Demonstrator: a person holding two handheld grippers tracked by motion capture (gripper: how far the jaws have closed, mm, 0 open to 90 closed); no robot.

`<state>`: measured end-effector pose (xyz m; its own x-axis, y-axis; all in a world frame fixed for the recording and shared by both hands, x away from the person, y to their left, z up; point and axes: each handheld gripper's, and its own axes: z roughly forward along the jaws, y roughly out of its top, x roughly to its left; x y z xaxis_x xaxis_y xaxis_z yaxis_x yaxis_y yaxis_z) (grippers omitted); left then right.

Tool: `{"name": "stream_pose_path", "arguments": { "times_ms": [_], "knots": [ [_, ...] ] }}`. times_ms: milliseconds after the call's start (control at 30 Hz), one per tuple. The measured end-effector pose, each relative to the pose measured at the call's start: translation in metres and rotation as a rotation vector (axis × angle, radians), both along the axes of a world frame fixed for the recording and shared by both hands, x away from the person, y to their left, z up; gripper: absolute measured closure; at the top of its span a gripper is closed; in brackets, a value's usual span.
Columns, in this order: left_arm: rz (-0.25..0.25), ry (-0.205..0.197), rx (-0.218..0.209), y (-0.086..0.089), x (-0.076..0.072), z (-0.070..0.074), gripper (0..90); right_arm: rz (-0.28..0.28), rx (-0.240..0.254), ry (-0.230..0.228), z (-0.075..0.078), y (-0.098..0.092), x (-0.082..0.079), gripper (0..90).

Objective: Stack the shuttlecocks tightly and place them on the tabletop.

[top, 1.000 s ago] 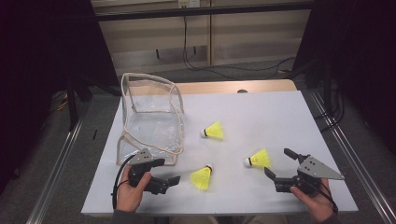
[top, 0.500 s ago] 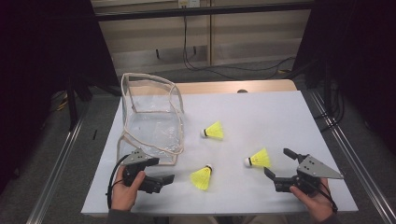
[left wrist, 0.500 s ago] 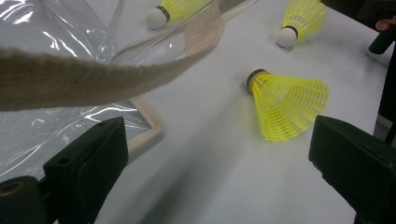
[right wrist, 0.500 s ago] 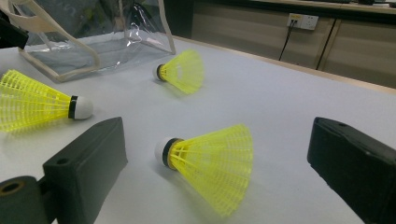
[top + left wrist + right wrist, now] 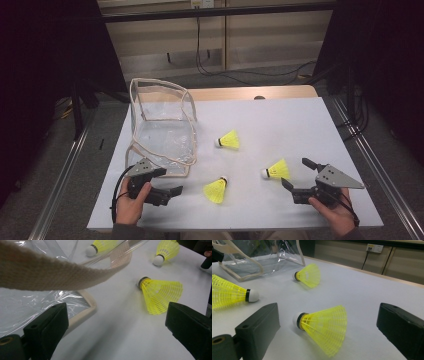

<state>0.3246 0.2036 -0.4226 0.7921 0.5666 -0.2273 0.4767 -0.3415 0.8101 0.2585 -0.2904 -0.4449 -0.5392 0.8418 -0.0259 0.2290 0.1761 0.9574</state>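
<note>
A white table (image 5: 300, 125) stands before dim wall panels. At its far left sits a clear bag (image 5: 162, 127) with beige trim, open and seemingly empty. Three yellow shuttlecocks (image 5: 216, 190) lie loose to its right, so packing looks barely begun. The left gripper (image 5: 172, 191) and right gripper (image 5: 295, 176), jaws apart, rest near the closest ones, holding nothing.

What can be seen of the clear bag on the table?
The clear bag is see-through, crinkled plastic edged with beige woven tape, with a beige strap looping above. It stands open and slumped at the table's left, empty as far as shows. The left gripper sits open beside its near edge, apparently not touching.
</note>
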Motion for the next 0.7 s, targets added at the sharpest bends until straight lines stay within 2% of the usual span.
{"name": "stream_pose_path", "arguments": {
  "times_ms": [333,500,700],
  "knots": [
    [0.014,-0.002,-0.004,0.002,0.002,-0.003,4.8,-0.004,-0.004,0.018,0.000,0.000,0.006,3.7],
    [0.023,-0.006,-0.018,0.003,0.002,-0.002,4.8,0.000,-0.011,0.048,0.000,0.003,0.011,3.4],
    [0.036,-0.004,-0.009,0.004,0.003,-0.002,4.7,-0.009,-0.022,0.065,0.000,0.005,0.015,3.7]
  ]
}}
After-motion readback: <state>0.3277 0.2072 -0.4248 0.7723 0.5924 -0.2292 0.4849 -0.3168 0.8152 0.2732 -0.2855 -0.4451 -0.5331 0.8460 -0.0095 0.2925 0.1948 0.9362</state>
